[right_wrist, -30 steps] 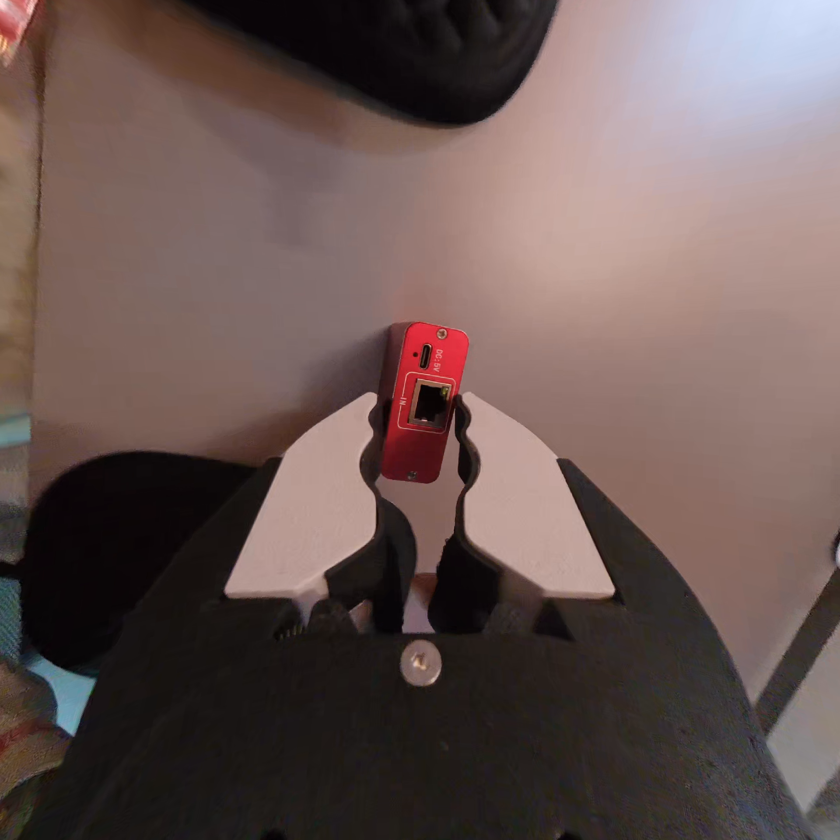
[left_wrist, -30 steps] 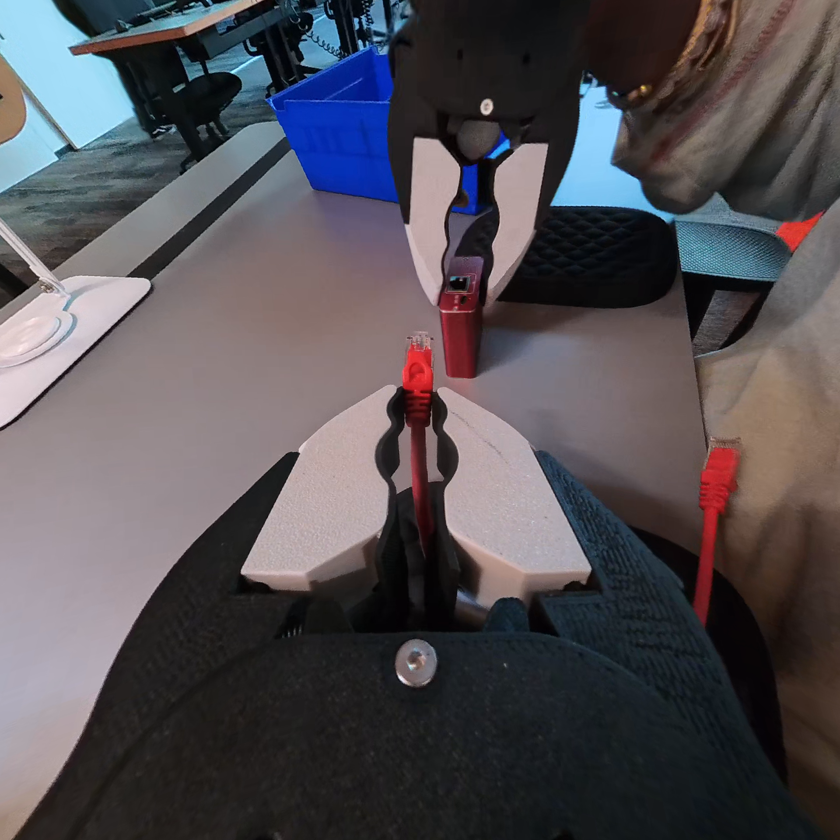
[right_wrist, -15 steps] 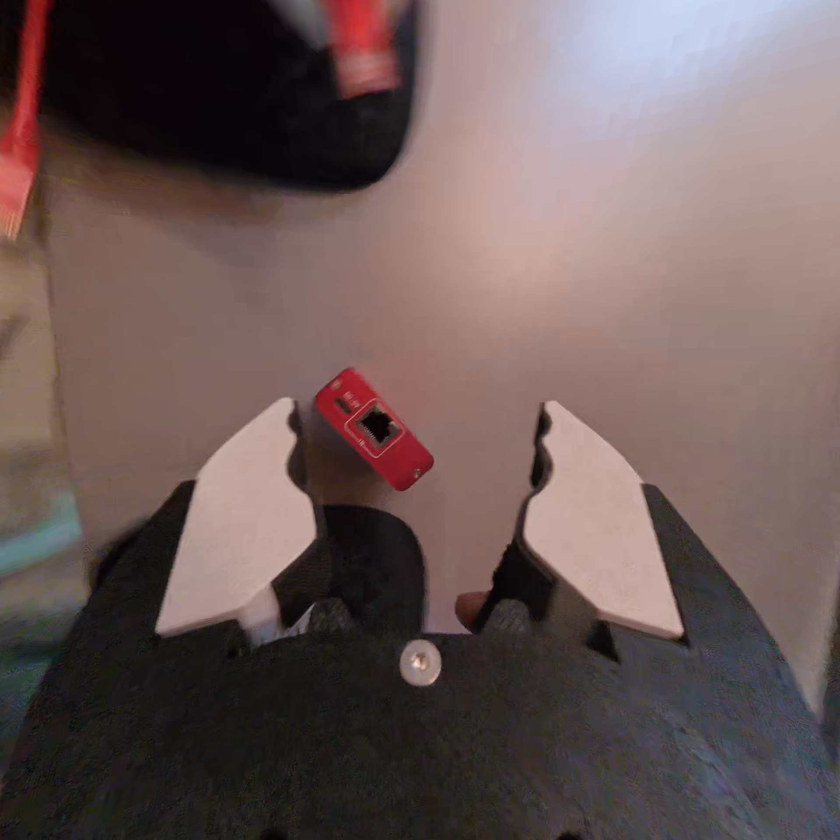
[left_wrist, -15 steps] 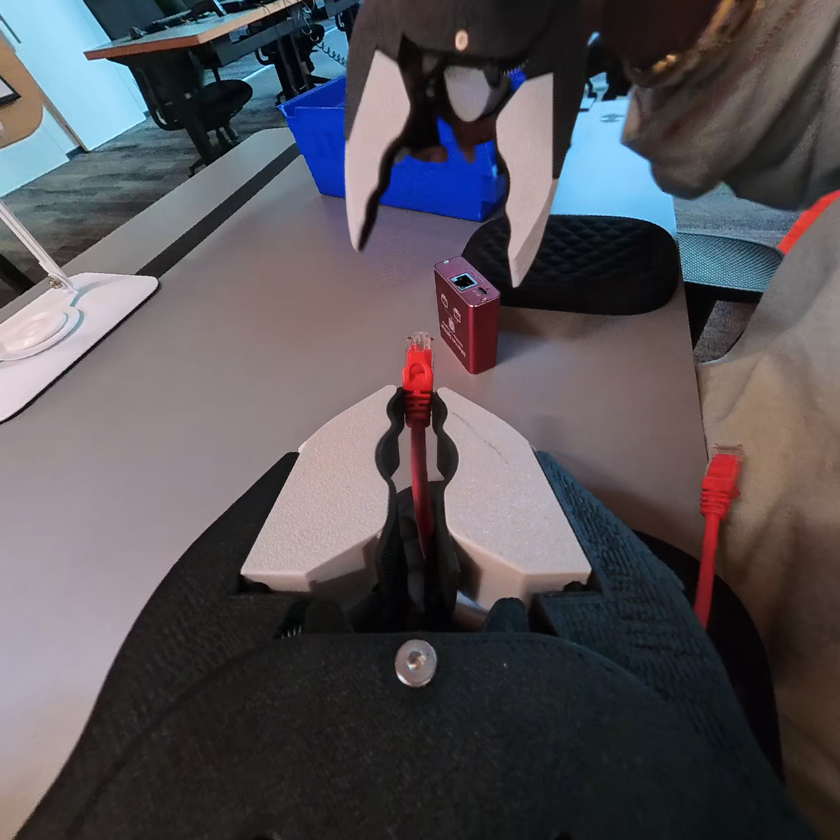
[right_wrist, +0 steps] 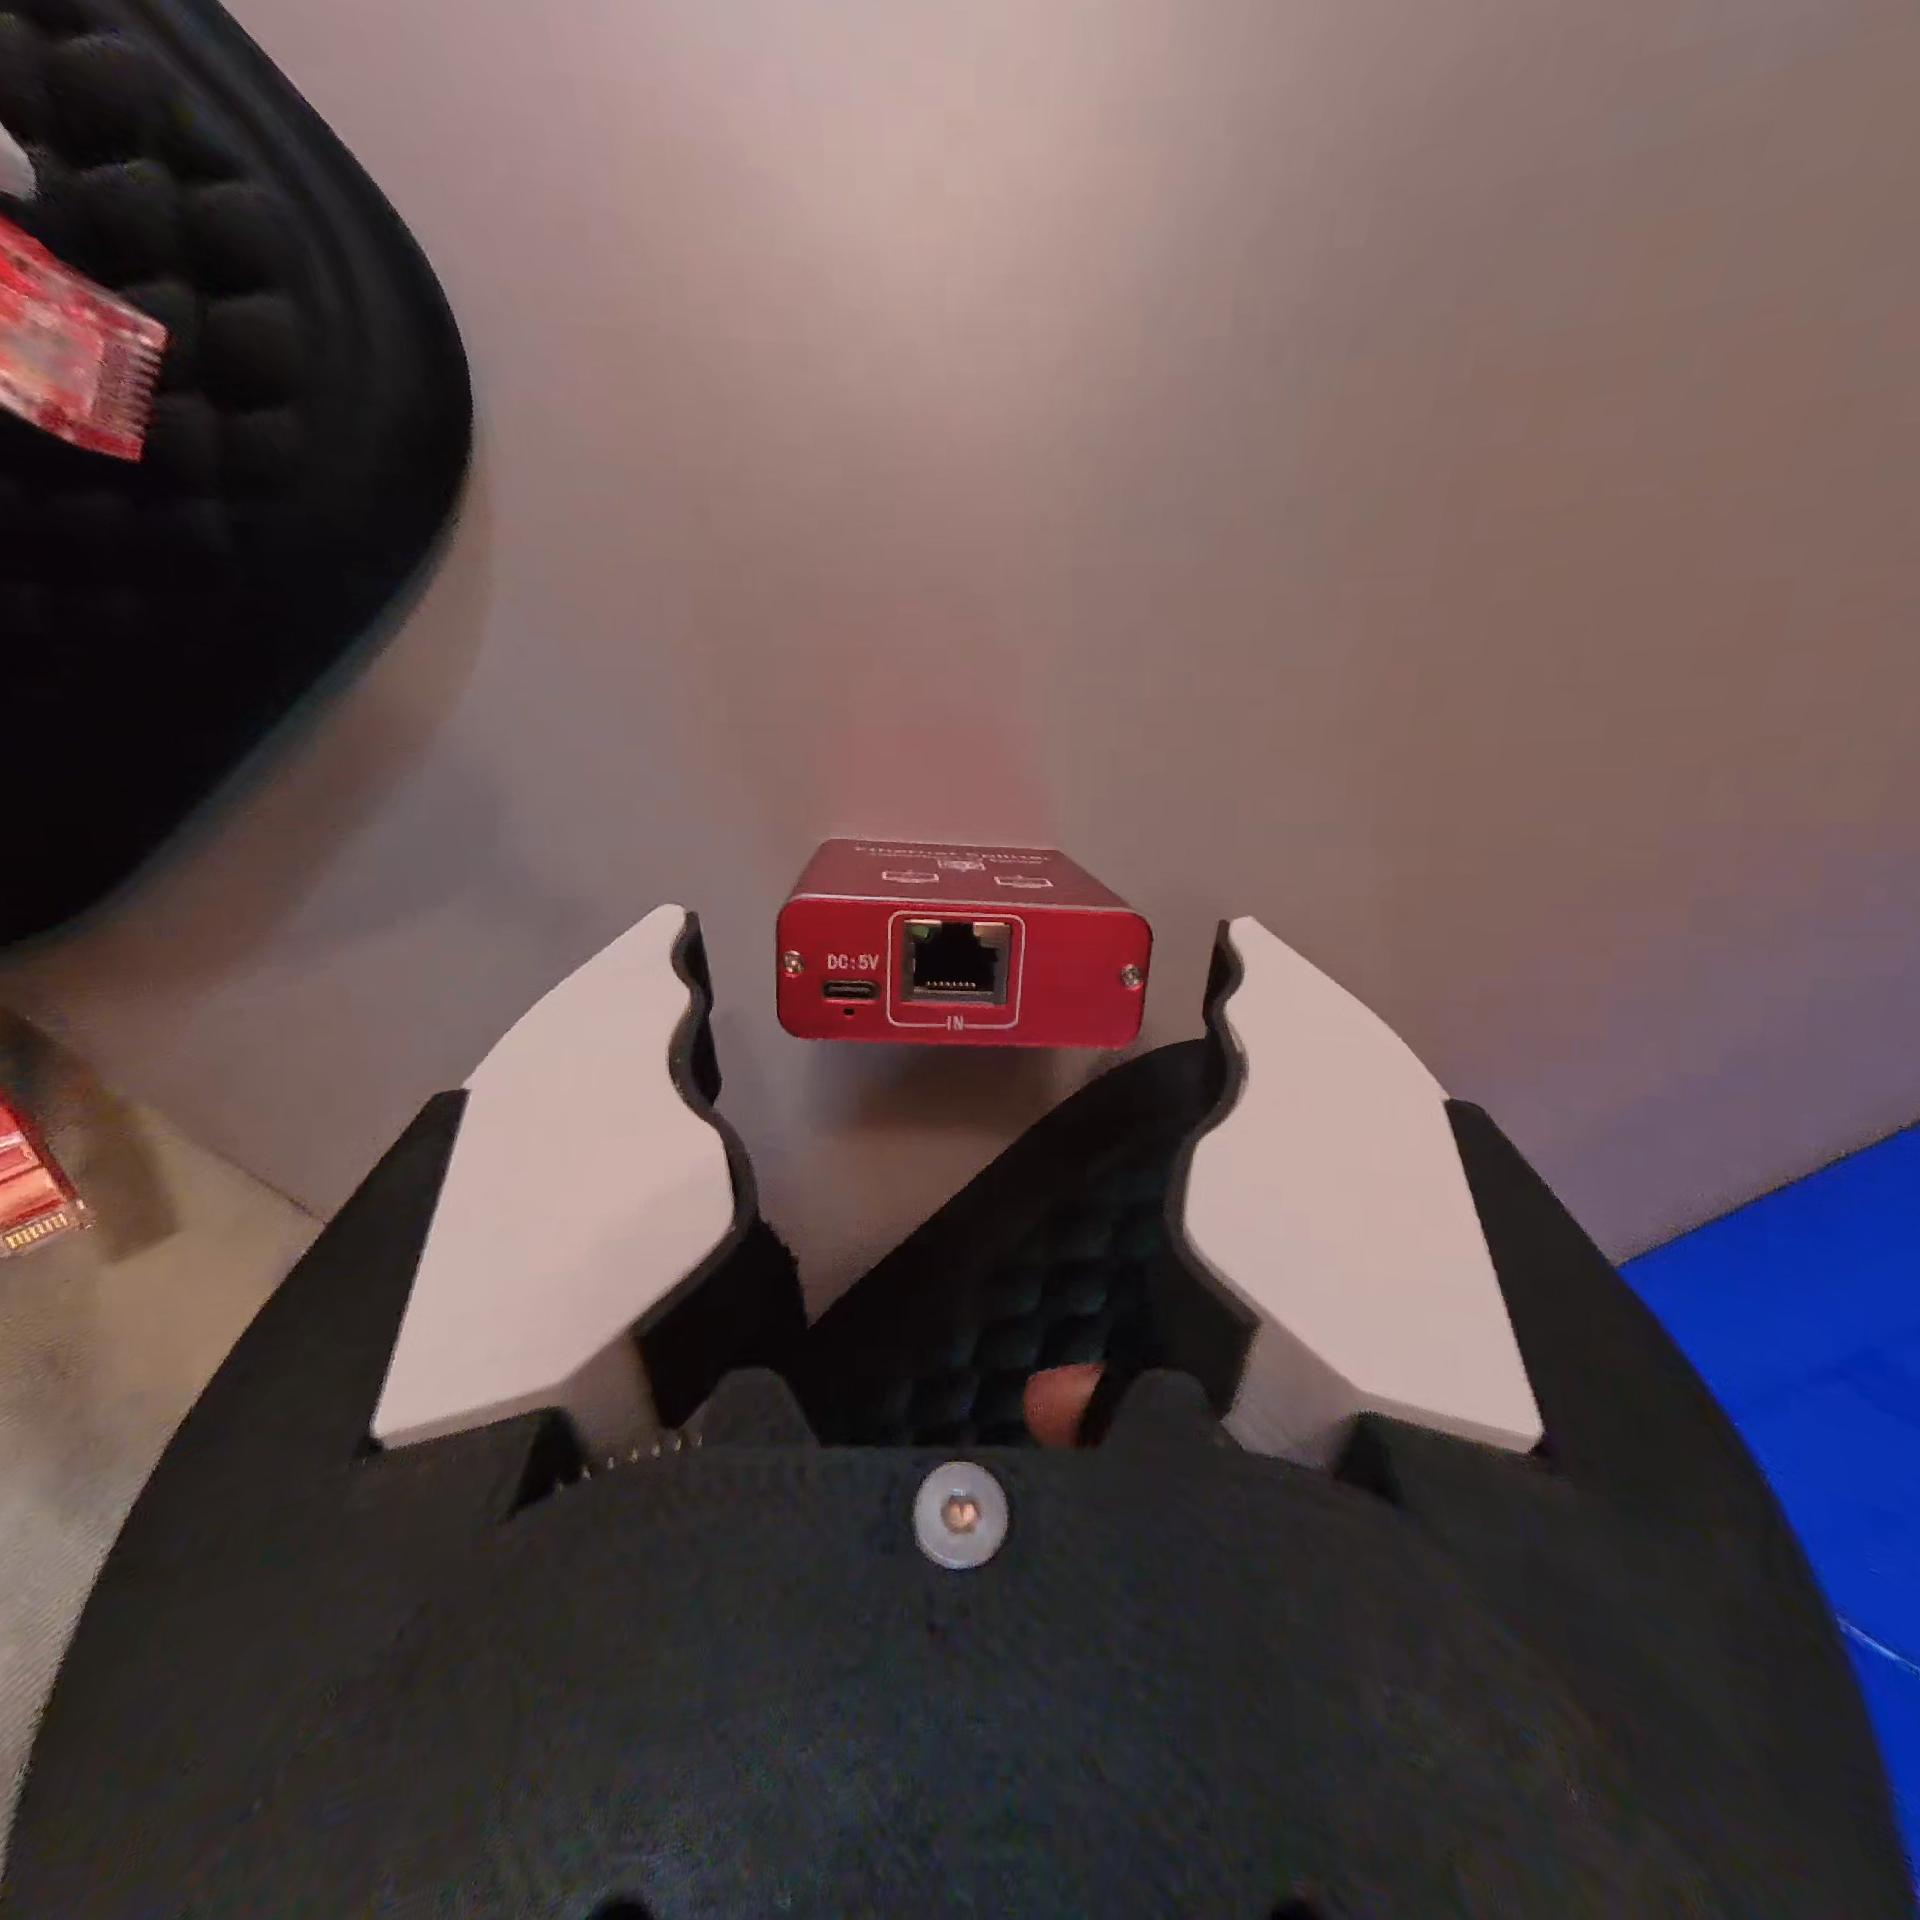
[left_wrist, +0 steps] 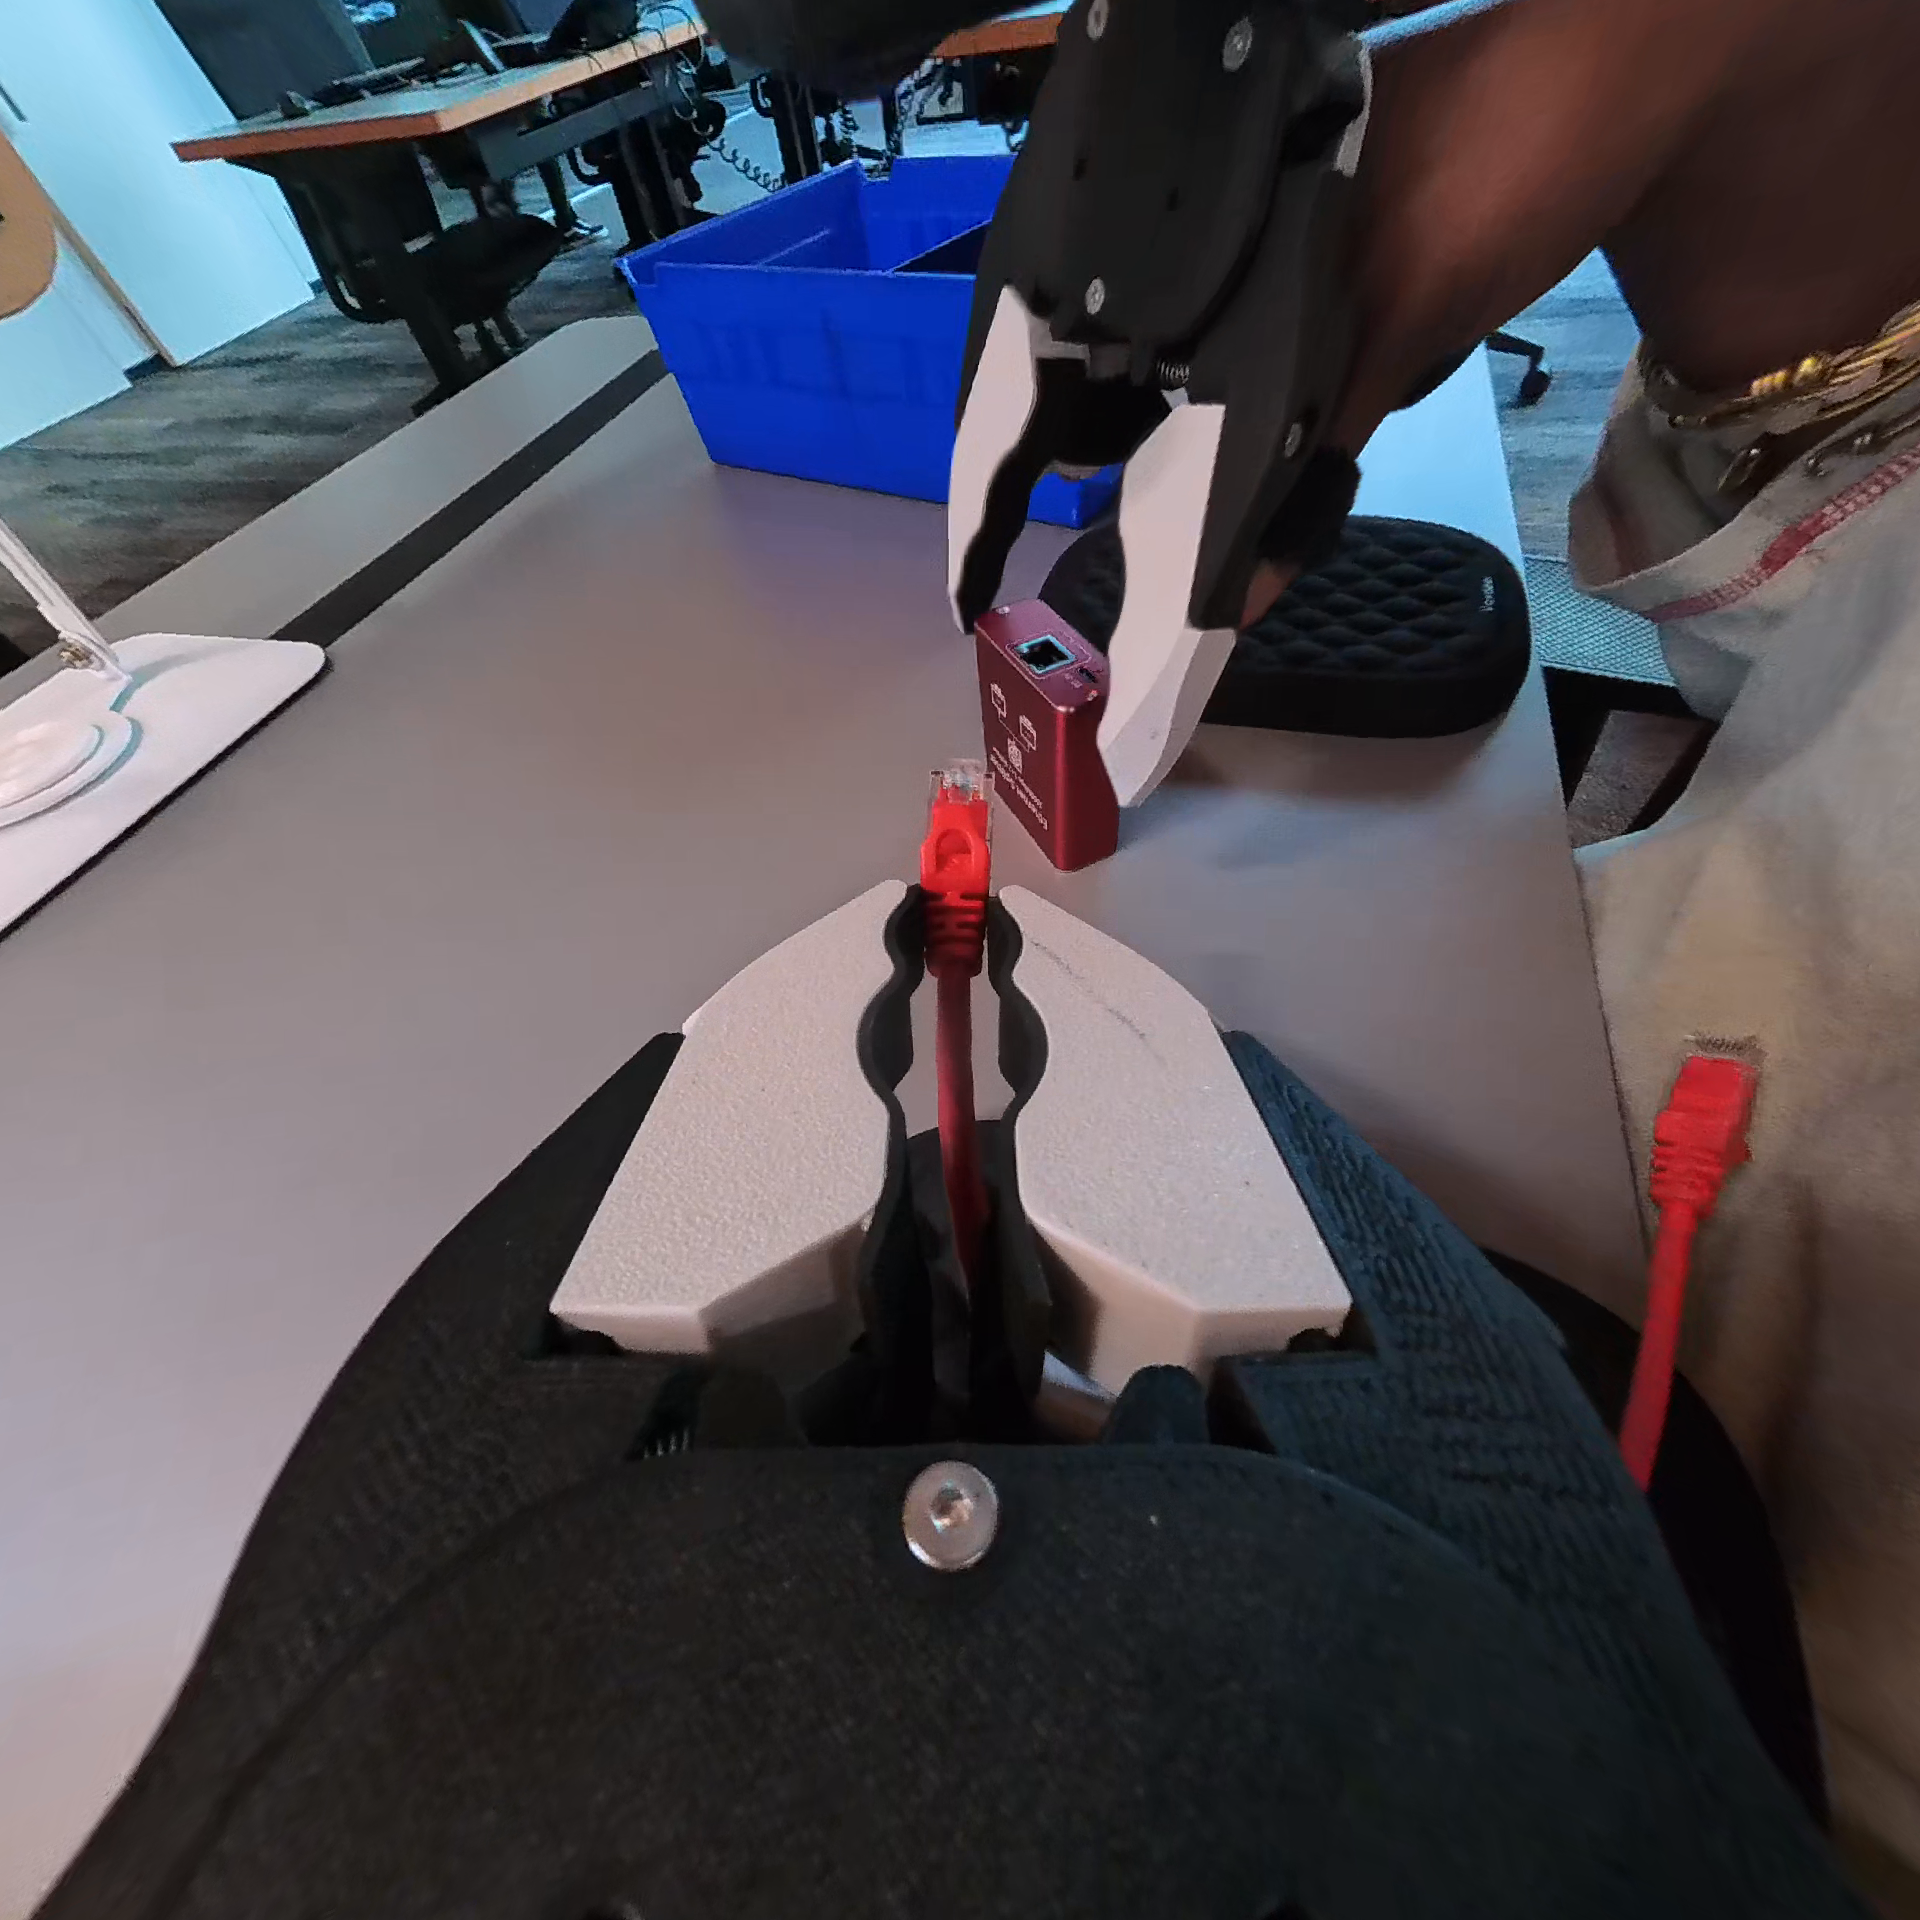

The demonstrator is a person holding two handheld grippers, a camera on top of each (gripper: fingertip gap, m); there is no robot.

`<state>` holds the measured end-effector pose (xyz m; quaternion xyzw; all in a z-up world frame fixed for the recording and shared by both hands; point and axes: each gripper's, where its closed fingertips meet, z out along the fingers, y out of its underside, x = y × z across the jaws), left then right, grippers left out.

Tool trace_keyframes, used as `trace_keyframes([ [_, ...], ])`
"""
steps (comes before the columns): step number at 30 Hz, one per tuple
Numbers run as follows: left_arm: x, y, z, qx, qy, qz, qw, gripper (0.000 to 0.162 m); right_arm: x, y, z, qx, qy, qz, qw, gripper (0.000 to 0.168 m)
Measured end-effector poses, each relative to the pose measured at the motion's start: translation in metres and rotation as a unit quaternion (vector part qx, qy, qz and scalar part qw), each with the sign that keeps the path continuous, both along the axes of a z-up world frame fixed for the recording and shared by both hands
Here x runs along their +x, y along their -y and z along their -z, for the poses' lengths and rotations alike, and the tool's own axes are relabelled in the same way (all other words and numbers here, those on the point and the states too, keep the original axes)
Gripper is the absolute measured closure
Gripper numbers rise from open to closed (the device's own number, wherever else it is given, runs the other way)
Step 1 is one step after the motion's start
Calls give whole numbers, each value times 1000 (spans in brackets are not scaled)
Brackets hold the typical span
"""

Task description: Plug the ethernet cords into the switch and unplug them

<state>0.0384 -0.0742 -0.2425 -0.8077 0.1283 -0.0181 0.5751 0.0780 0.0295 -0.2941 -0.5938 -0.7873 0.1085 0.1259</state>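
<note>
Your left gripper clenched the red cord – its far run hidden. Your right gripper hung released astride the switch, base unseen.

- The left tongs had pale grey, grainy fingers with wavy black-lined inner edges, set in a black textured body.
- A silver hex screw sat on the body's midline.
- The right tongs were built alike: whitish fingers, a black housing and a round silver screw.
- From outside, their black shell showed small screws and a spring.
- The person wore a beige top with red stitching and a gold bracelet.
</note>
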Motion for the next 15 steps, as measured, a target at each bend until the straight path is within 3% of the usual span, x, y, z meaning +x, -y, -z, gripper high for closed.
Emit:
trace_keyframes([
  [4, 0, -1, 2, -3, -1, 1, 1000, 150, 0, 0, 9, 12, 30, -11, 999, 74],
  [7, -1, -1, 3, -7, -4, -2, 1000, 150, 3, -4, 23, 23, 60, -18, 998, 86],
  [12, -2, 0, 6, -12, -3, -5, 1000, 150, -3, -3, 20, -30, -5, -75, 997, 86],
  [15, -3, -1, 5, -13, -1, -7, 1000, 150, -5, 3, 2, -131, -115, -141, 975, 86],
])
